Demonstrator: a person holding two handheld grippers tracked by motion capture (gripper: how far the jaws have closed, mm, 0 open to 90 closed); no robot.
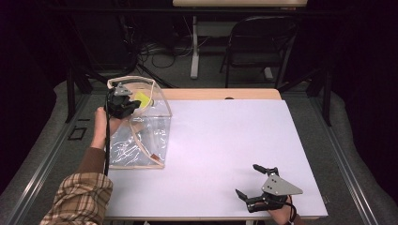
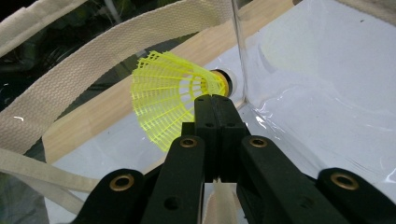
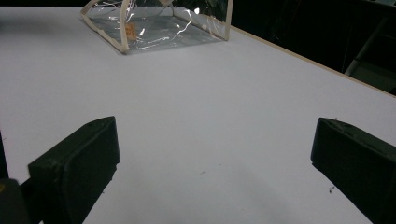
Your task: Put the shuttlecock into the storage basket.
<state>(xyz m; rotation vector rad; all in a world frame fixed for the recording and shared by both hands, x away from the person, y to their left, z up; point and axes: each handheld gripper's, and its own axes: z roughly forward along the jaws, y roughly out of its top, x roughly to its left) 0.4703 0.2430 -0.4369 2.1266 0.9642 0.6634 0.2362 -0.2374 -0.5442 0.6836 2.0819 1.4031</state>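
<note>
A yellow plastic shuttlecock (image 2: pixel 173 95), netted skirt fanned out and a white cork tip, is pinched by the left gripper (image 2: pixel 215 103), its fingers closed on the skirt, at the mouth of a clear bag (image 1: pixel 145 136) with cream webbing straps (image 2: pixel 93 65) on the white table (image 1: pixel 225 140). The right gripper (image 1: pixel 256 182) rests near the table's front edge, fingers spread wide and holding nothing.

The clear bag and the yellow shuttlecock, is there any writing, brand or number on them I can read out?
None can be read.
Clear bag: a small orange-brown tag near its lower edge, too small and blurred to read.
Yellow shuttlecock, held in the shut left tongs: no print visible on its skirt or cork.
</note>
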